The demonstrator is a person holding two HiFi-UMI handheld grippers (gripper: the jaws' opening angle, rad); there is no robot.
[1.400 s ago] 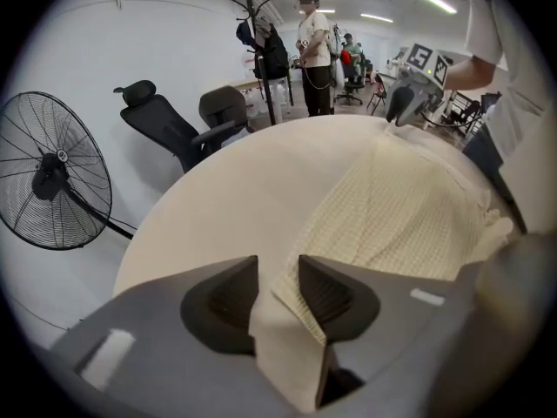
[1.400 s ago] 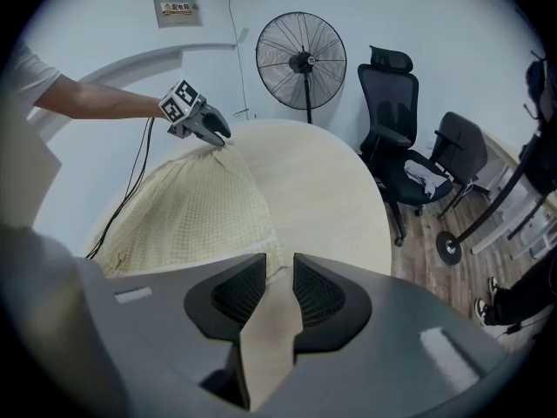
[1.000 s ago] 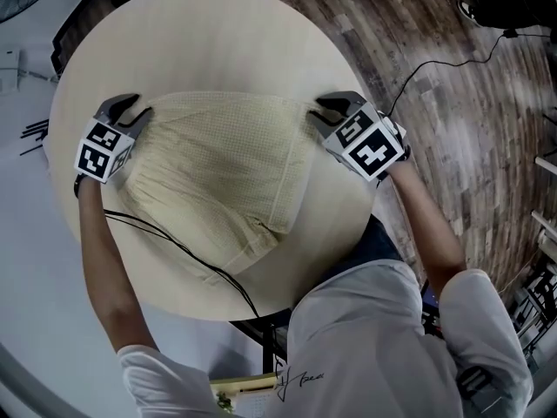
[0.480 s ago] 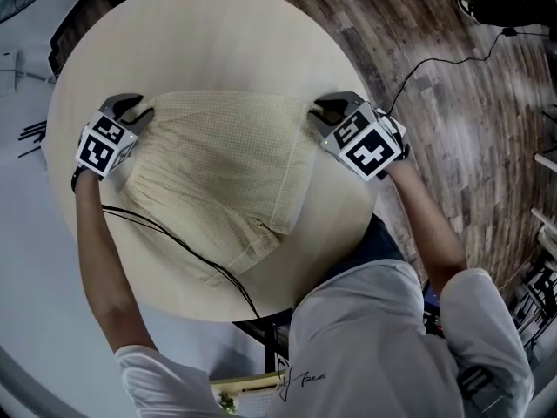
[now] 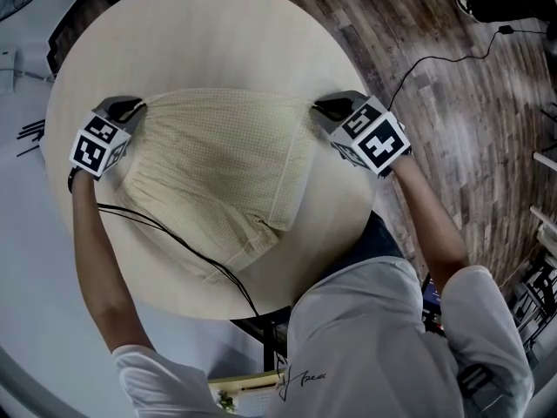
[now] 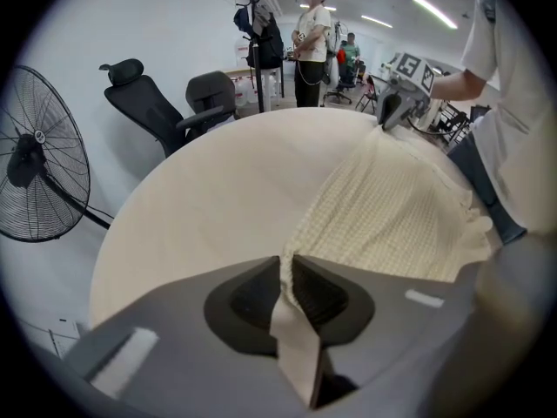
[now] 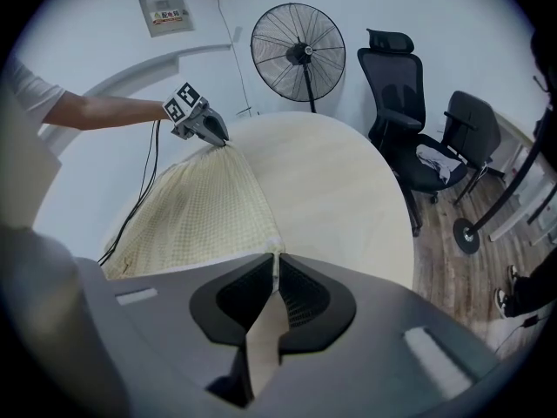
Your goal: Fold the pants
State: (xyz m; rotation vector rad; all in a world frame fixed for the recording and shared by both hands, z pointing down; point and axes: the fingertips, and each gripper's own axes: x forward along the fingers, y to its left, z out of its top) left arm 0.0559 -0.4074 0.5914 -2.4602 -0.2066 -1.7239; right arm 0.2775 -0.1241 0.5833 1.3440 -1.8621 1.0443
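Note:
Pale yellow waffle-knit pants [image 5: 218, 168] lie folded on the round beige table [image 5: 218, 33]. My left gripper [image 5: 139, 104] is at their far left corner, my right gripper [image 5: 320, 107] at their far right corner. Both pairs of jaws have just been closing, and a fold of cloth is between each. In the left gripper view my left gripper [image 6: 287, 264] pinches the pants [image 6: 392, 216], with the right gripper [image 6: 392, 116] across the cloth. In the right gripper view my right gripper [image 7: 277, 264] is shut on the pants [image 7: 200, 207], with the left gripper [image 7: 213, 133] at the other corner.
A black cable [image 5: 174, 242] crosses the table's near left and hangs over its edge. Another cable [image 5: 435, 59] lies on the wooden floor at right. A standing fan [image 7: 298, 50] and office chairs [image 7: 409, 103] stand beyond the table. People [image 6: 309, 24] stand far back.
Both grippers' jaws have closed onto the pants' far corners. The hands have stayed nearly in place, and the far edge of the cloth looks a little straighter.

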